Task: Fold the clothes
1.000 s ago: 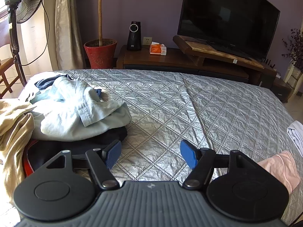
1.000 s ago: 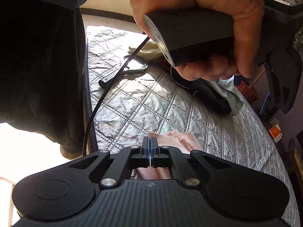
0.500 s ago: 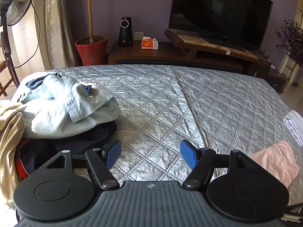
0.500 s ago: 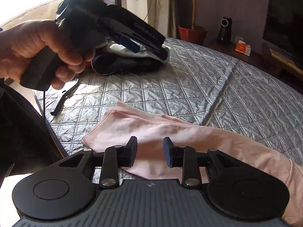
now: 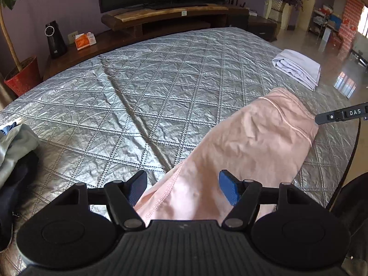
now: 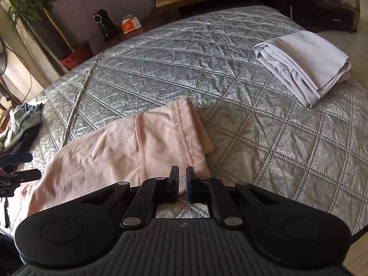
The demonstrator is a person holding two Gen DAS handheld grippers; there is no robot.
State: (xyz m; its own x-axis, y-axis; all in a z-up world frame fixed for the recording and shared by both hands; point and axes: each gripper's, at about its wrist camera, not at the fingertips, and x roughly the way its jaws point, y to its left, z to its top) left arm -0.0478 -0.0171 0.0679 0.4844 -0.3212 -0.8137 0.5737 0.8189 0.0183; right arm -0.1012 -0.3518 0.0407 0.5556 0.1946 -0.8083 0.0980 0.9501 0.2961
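right gripper (image 6: 182, 185): jaws closing on the near hem of the pale pink stretch-fabric garment (image 6: 128, 151); a narrow slit remains, with cloth in it, the pads not clearly pressing yet.
left gripper (image 5: 182, 189): spread wide, blue pads on either side of the other end of the same garment, clasping nothing.
task item: the pink garment lies lengthwise along the near edge of the silver quilted bedspread (image 5: 161, 80), running from 6 o'clock toward 2 o'clock in the left wrist view.
risk, thin pinch: in my judgement the right jaws may catch only the top layer at the hem, so the lower layer would sag away on lifting.
risk, uneven lift: with one end taken and the other free, a pull would likely drag the cloth and skew the fold.
risk, slippery cover: the glossy bedspread may let the garment slide toward the edge.
risk, wrinkles: creases across the middle would probably be folded in if not smoothed.
finished stack: a folded white cloth bundle (image 6: 303, 64) at 1 o'clock in the right wrist view, well apart.
waiting heap: crumpled pale green and dark clothes (image 5: 13, 151) at 9 o'clock in the left wrist view.
containers: a red round plant pot (image 5: 21, 76) at 10 o'clock, far, holds a thin tree trunk; no basket or bin in sight.
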